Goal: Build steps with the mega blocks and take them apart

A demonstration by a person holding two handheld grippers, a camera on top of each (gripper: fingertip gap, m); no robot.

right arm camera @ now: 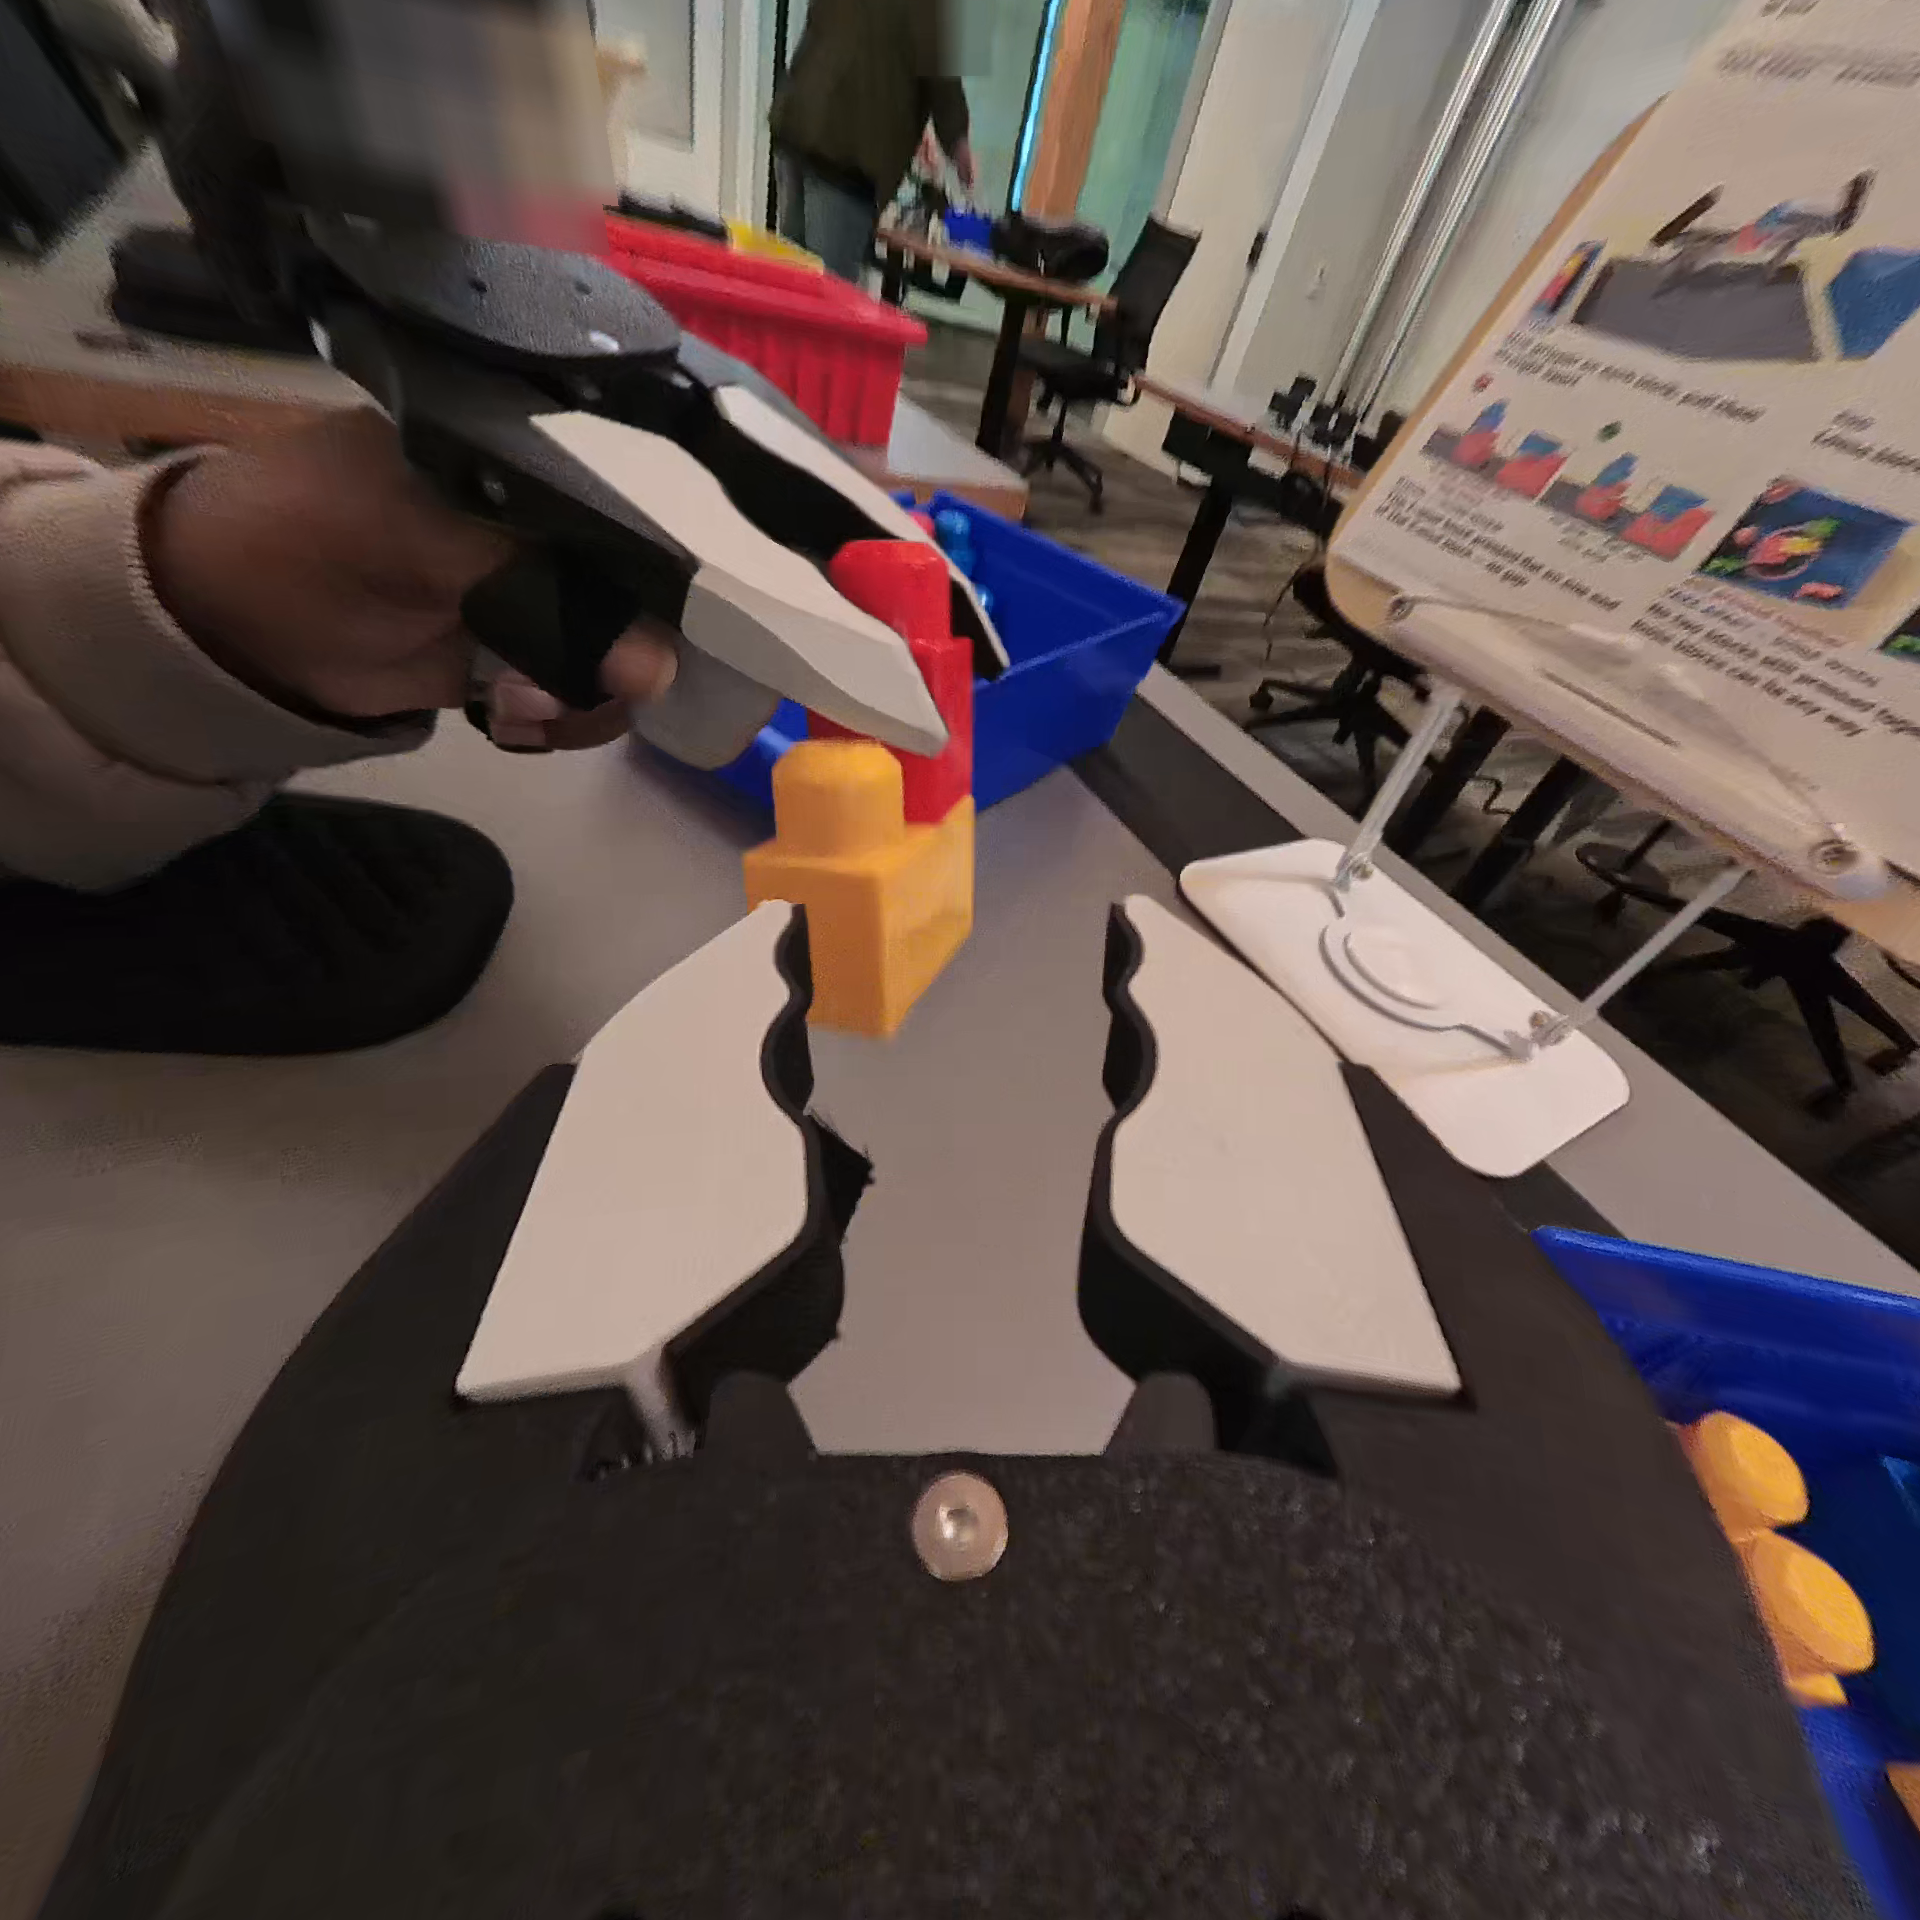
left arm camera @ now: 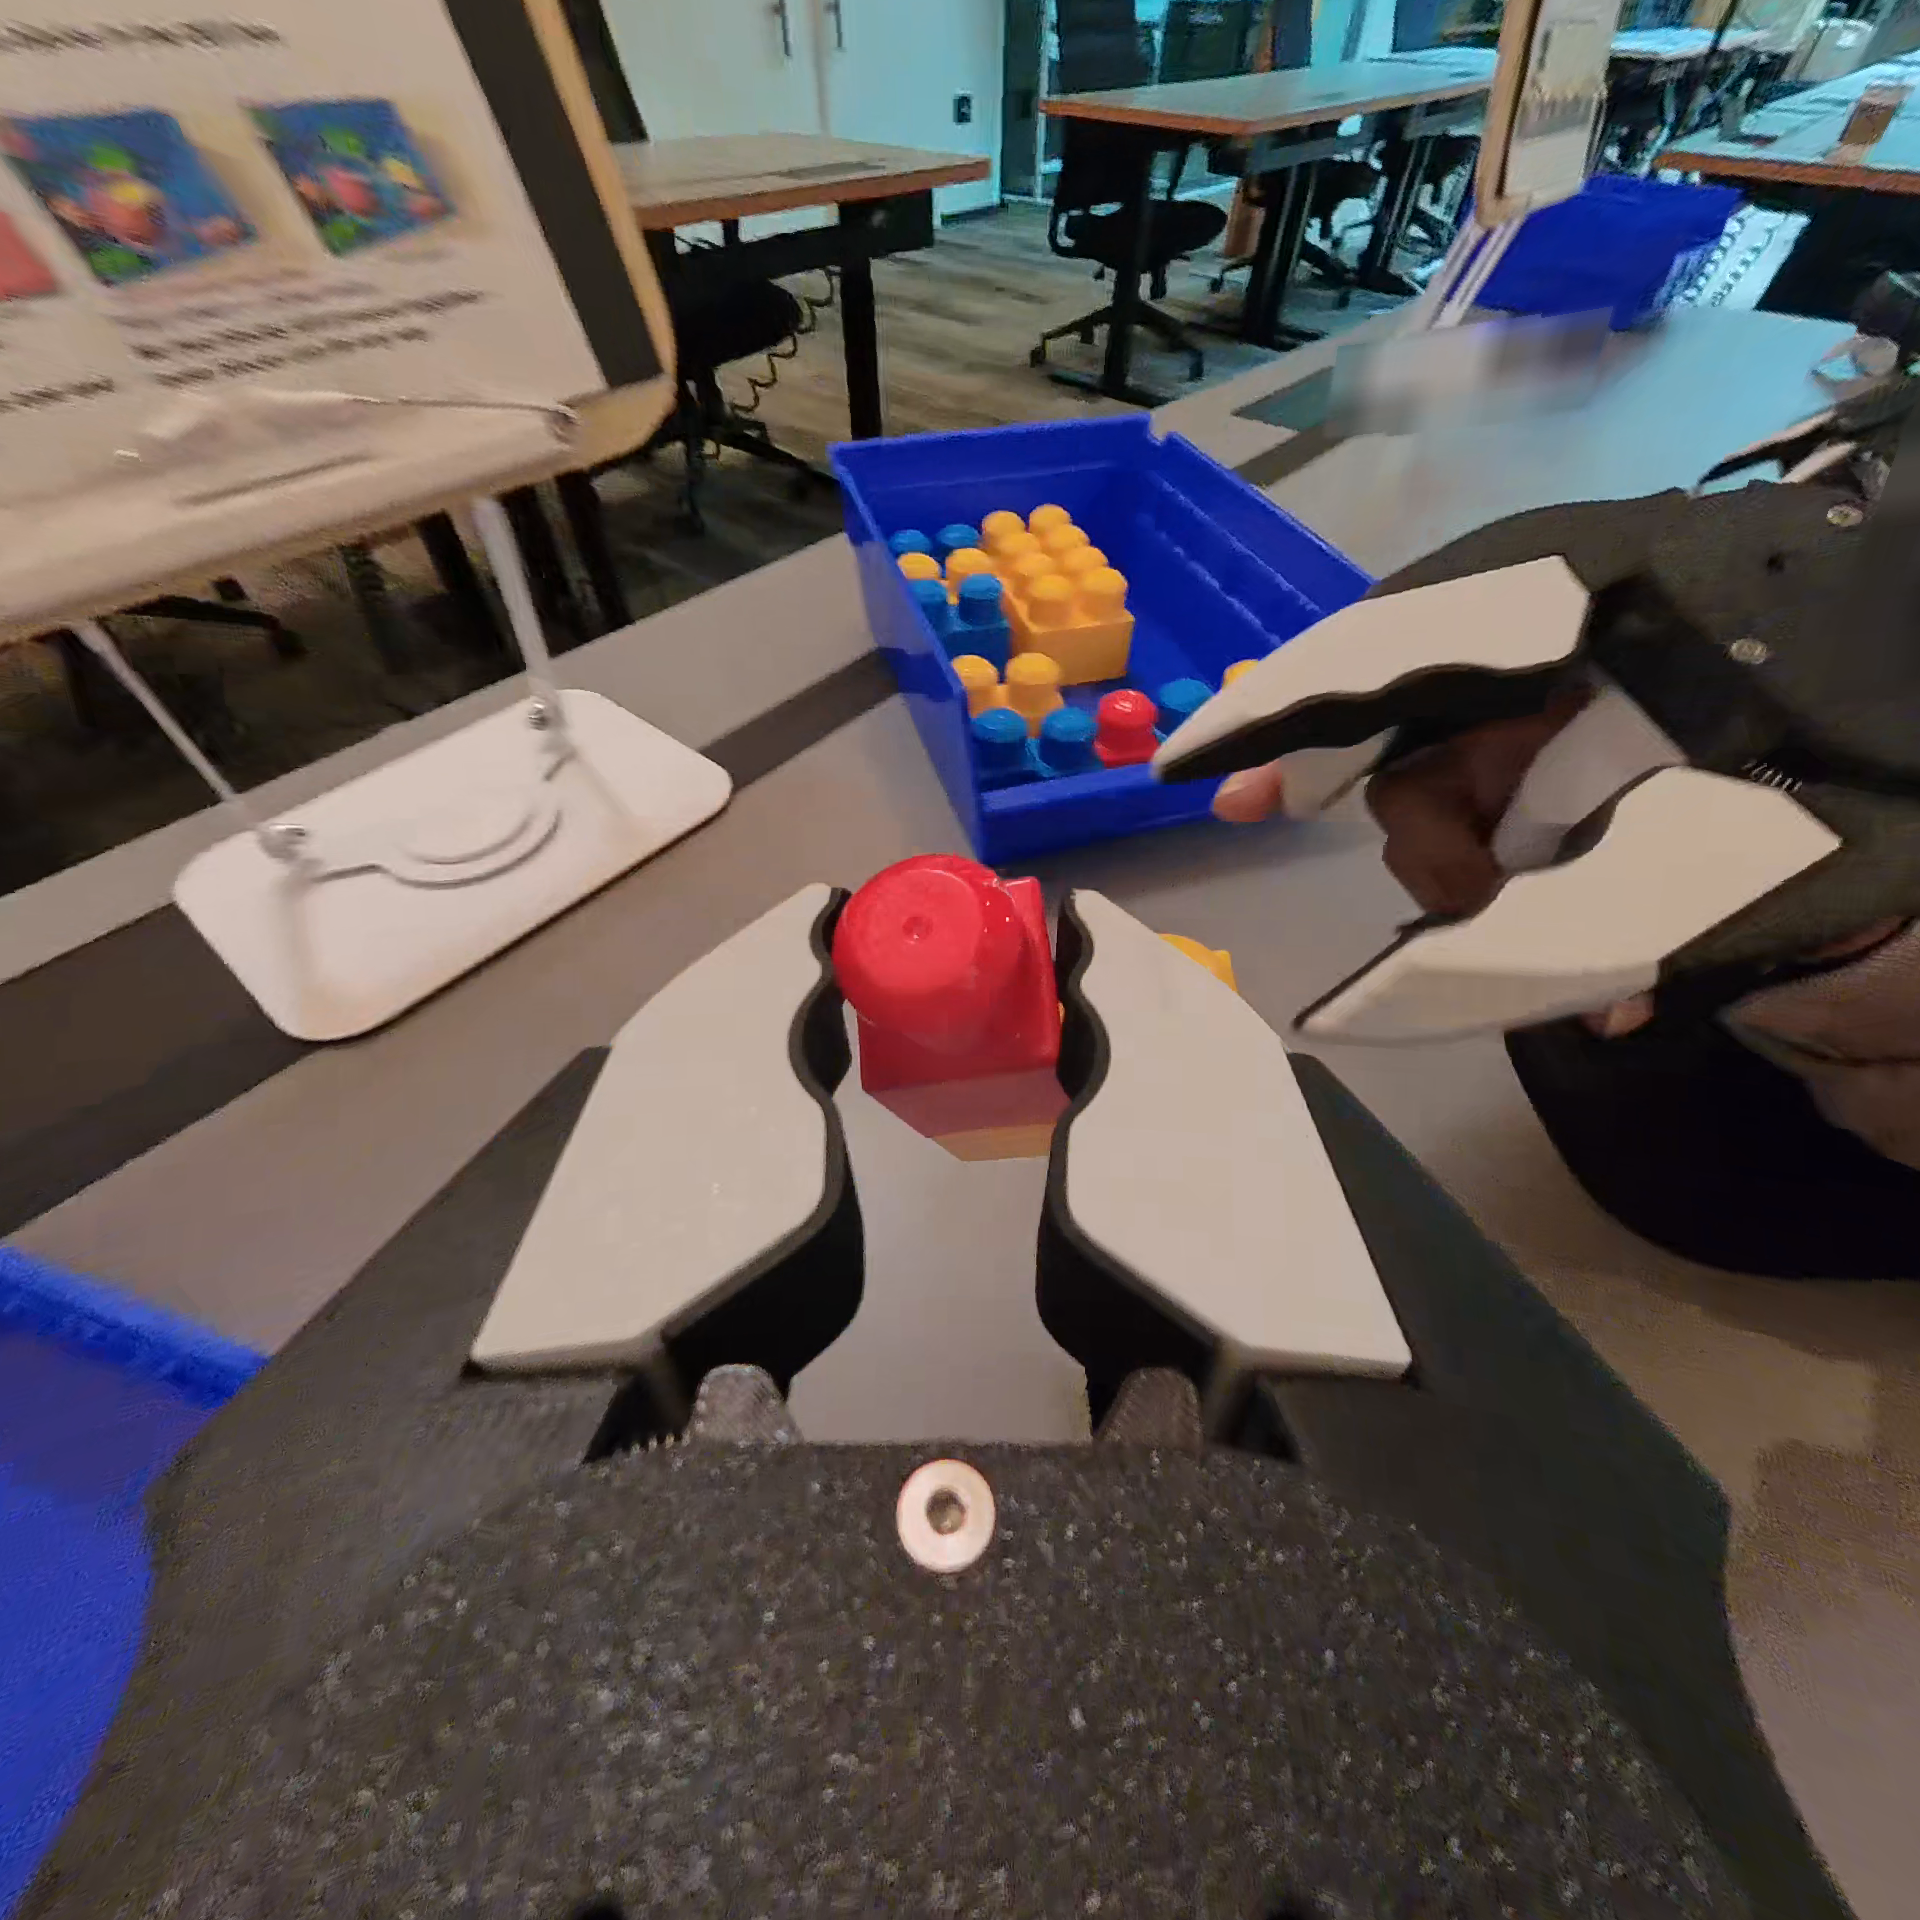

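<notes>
Your left gripper [left arm camera: 951,971] pinches the red block [left arm camera: 940,987], which sits on one stud of the yellow block [right arm camera: 883,904] standing on the desk [right arm camera: 260,1195] near the blue bin [left arm camera: 1122,623]. Your right gripper [right arm camera: 951,961] is spread and empty beside the yellow block. You seem mid-step, pressing or pulling; next, close the right one on yellow to brace it.

The left claw [left arm camera: 943,940] hides most of the yellow block [left arm camera: 1205,956], and the picture's edge cuts off the near blue bin [right arm camera: 1766,1371] and the instruction board [left arm camera: 260,260].
</notes>
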